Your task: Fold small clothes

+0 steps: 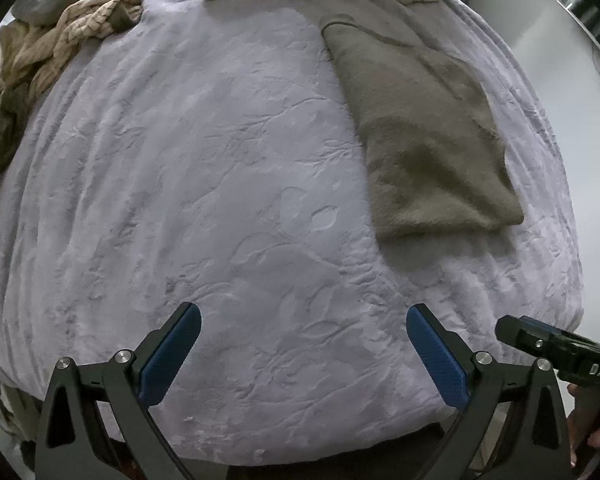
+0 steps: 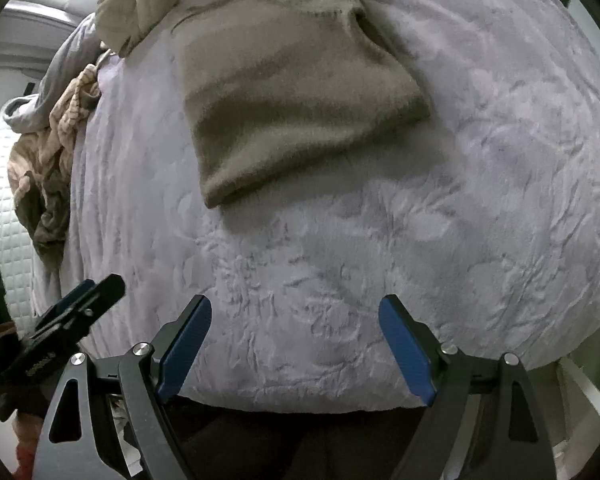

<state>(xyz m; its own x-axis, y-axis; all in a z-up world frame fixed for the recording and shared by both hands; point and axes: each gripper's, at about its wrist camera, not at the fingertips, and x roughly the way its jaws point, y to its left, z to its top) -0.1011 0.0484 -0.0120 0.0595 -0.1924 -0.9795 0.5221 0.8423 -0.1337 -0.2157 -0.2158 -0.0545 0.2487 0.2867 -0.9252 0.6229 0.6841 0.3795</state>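
Both your left gripper (image 1: 303, 360) and right gripper (image 2: 295, 350) hang with jaws apart and empty, low in their frames above the lavender blanket (image 1: 180, 200). The folded taupe garment (image 1: 416, 132) lies at the right of the left view, top centre of the right view, its long axis running from near edge to collar end. Next, probably, take a piece from the crumpled pile (image 1: 40, 60) at upper left; pinch one edge only.

**Camera placement, both wrist views**

We look forward and down from each gripper at the near edge of the lavender bedspread (image 1: 228, 184). Both views share the folded brown garment (image 1: 416, 132), the crumpled clothes pile (image 2: 56, 160), and each other's gripper.
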